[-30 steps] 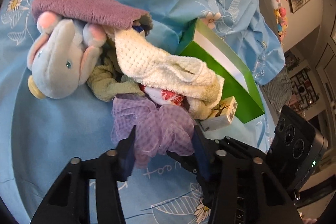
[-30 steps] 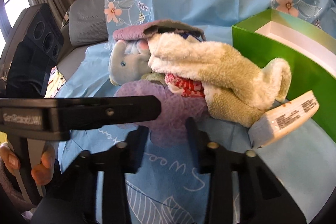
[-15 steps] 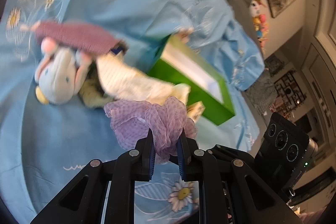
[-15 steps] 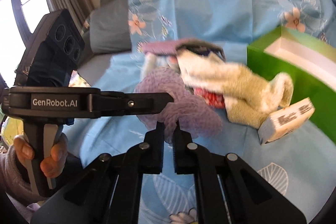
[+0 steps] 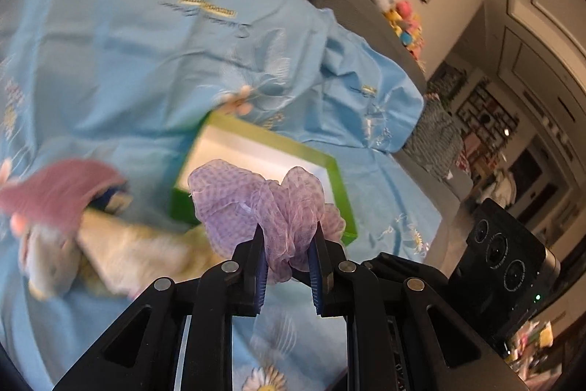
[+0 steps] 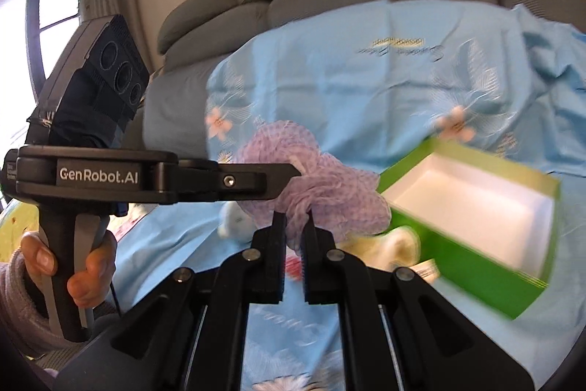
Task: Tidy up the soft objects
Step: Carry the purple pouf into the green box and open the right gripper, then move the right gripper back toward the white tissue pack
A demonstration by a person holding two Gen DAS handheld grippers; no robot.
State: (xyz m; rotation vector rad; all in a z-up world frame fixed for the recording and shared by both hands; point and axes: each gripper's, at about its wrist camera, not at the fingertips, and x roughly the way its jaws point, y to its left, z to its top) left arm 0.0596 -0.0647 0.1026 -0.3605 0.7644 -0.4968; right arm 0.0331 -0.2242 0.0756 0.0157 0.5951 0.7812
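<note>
Item: purple mesh pouf [image 5: 256, 200], pinched in my left gripper [image 5: 286, 250] and right gripper [image 6: 293, 237], lifted clear of pile, short of green box [image 6: 472, 244] for stowing.

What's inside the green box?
The green box shows a bare white inside with nothing in it. In the left wrist view the purple mesh scarf covers its near part; the right wrist view shows the floor.

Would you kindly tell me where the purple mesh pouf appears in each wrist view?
Left wrist: purple mesh pouf at centre, bunched between the left gripper fingers, in front of the green box.
Right wrist: pouf at centre, pinched by the right gripper.
Shared landmark: the green box, right of the pouf.
</note>
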